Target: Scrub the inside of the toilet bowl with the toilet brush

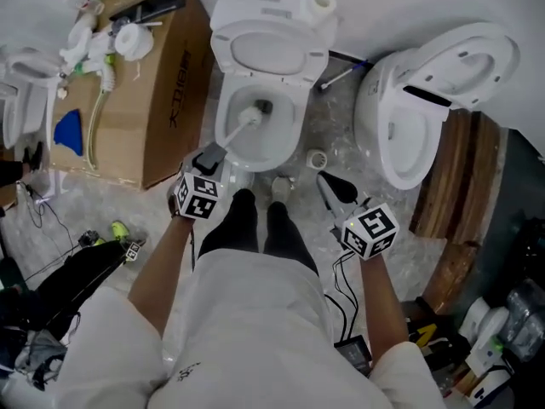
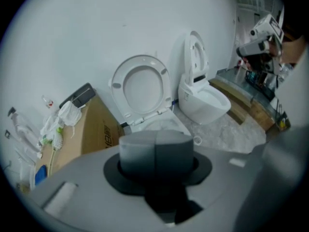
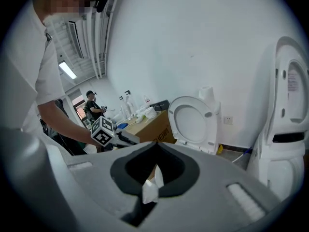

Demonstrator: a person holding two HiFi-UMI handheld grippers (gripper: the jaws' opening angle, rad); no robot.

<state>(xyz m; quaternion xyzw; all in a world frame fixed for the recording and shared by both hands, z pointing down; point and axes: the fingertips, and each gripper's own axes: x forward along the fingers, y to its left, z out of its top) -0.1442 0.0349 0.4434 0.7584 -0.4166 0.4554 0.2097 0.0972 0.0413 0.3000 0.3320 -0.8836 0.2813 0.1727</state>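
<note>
A white toilet (image 1: 300, 118) stands in the middle of the head view with its seat and lid (image 1: 268, 54) raised. The toilet brush (image 1: 254, 112) has its head down inside the bowl, and its white handle slants back to my left gripper (image 1: 211, 156). The left gripper (image 2: 155, 151) is shut on the grey end of the brush handle (image 2: 155, 145). My right gripper (image 1: 329, 187) hangs over the floor to the right of the bowl, away from the brush. Its jaws (image 3: 155, 151) are together, with a small white scrap (image 3: 150, 189) showing at the seam.
A cardboard box (image 1: 162, 100) with bottles and cloths on top stands left of the toilet. A second white toilet (image 1: 409, 126) and wooden planks (image 1: 460, 194) are at the right. A paper roll (image 1: 322, 3) sits on the tank, a small round cup (image 1: 316, 158) on the floor. Another person (image 3: 91, 105) stands far off.
</note>
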